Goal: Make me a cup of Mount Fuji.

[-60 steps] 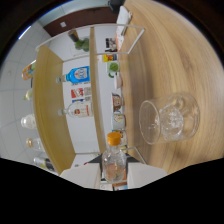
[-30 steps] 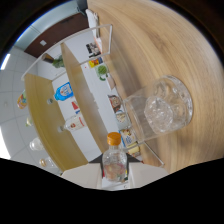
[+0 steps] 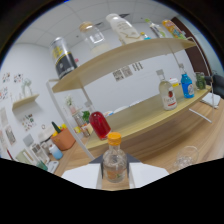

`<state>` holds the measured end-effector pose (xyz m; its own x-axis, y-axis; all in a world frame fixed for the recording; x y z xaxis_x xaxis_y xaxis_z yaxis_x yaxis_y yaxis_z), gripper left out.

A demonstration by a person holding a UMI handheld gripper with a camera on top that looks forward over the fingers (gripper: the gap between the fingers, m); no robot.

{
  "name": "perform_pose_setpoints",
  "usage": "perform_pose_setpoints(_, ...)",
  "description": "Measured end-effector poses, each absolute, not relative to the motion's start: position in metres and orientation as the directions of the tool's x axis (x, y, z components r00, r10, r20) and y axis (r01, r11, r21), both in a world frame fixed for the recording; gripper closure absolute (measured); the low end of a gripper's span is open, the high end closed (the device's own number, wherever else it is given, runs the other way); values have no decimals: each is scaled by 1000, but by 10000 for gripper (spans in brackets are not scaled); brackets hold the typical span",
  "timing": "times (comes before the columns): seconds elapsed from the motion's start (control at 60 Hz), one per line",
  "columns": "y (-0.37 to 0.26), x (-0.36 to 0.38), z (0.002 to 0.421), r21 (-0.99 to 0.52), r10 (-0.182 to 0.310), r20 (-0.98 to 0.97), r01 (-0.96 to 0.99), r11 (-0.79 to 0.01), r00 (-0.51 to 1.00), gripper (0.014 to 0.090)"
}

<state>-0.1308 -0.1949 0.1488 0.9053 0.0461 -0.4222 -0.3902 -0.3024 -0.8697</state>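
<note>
Seemingly early on, the hand-held gripper (image 3: 115, 176) gripped a small orange-capped bottle (image 3: 114, 161); the glass (image 3: 185, 157) on the surface looked empty.

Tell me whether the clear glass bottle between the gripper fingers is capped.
Capped: the clear glass bottle wears an orange cap on its neck. It stands between the white fingers.

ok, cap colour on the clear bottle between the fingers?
Orange cap on the clear glass bottle; shows best in the gripper view.
</note>
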Motion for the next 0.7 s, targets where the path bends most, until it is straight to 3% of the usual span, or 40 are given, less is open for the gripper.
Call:
perform_pose_setpoints(0.117,-196,-151,99,-909,73,-223,-180,-375,972,695)
perform_pose_setpoints(0.3,-198,-166,46,-889,114,-79,-19,-457,990,694)
perform_pose_setpoints(0.583,-202,-168,19,-834,110,-59,11,-552,992,689)
perform_pose_setpoints(0.7,-203,-168,19,-835,113,-59,13,-550,992,684)
